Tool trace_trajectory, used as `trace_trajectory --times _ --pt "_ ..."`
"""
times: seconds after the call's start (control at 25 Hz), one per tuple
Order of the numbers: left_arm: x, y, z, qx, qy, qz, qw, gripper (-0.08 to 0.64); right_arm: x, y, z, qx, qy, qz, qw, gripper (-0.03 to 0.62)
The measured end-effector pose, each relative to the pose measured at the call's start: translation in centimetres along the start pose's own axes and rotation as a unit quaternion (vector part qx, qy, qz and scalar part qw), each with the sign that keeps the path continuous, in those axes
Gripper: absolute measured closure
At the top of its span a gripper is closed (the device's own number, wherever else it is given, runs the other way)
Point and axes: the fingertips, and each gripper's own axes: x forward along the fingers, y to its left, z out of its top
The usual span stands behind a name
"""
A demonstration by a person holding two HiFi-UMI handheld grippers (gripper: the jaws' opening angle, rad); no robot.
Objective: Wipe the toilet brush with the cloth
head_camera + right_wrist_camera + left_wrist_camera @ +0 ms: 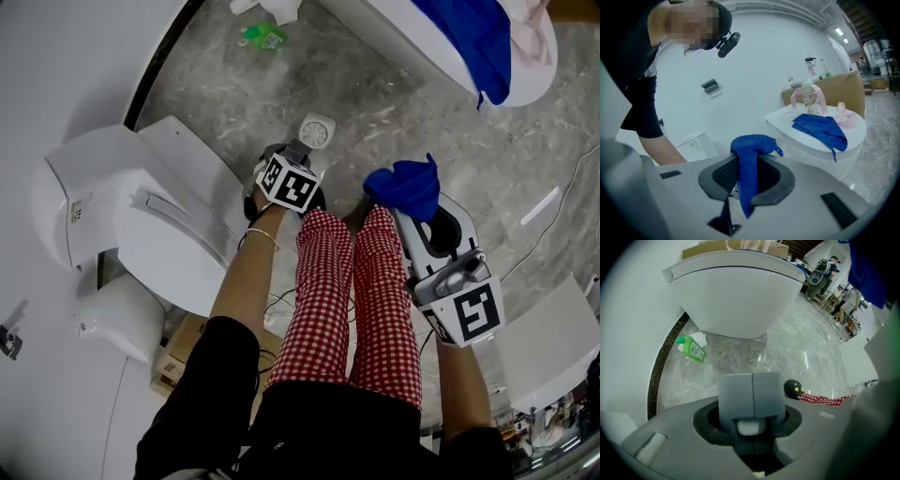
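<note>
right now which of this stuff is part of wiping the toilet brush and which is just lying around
in the job: toilet brush, its handle in the left tongs; blue cloth held in the right tongs
lying about: green bottle on the floor; spare blue cloth on the far toilet; cardboard box

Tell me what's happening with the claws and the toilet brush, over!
Left claw closed on white brush handle. Right claw holding blue cloth, not touching brush. Green bottle on floor, out of the way.
</note>
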Motion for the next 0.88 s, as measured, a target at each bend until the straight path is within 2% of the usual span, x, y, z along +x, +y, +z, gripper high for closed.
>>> trace_trajectory --times 0.12,0.6,0.88 --pt "-0.7 0.2 0.0 -0.007 -0.004 0.001 1.0000 0.391 0.0 0.2 0.3 -0.004 -0.004 0.002 1.000 0.522" --pt "-3.8 0.9 -1.3 -0.083 -0.027 -0.007 0.9961 0.390 0.6 2.4 0.9 -0.001 -0.004 0.017 1.000 0.522" --pt "-6.0 1.1 -2.6 -0.099 -0.043 -0.011 0.9941 0.390 1.5 4.3 1.3 -0.014 -0.001 0.030 0.999 0.522"
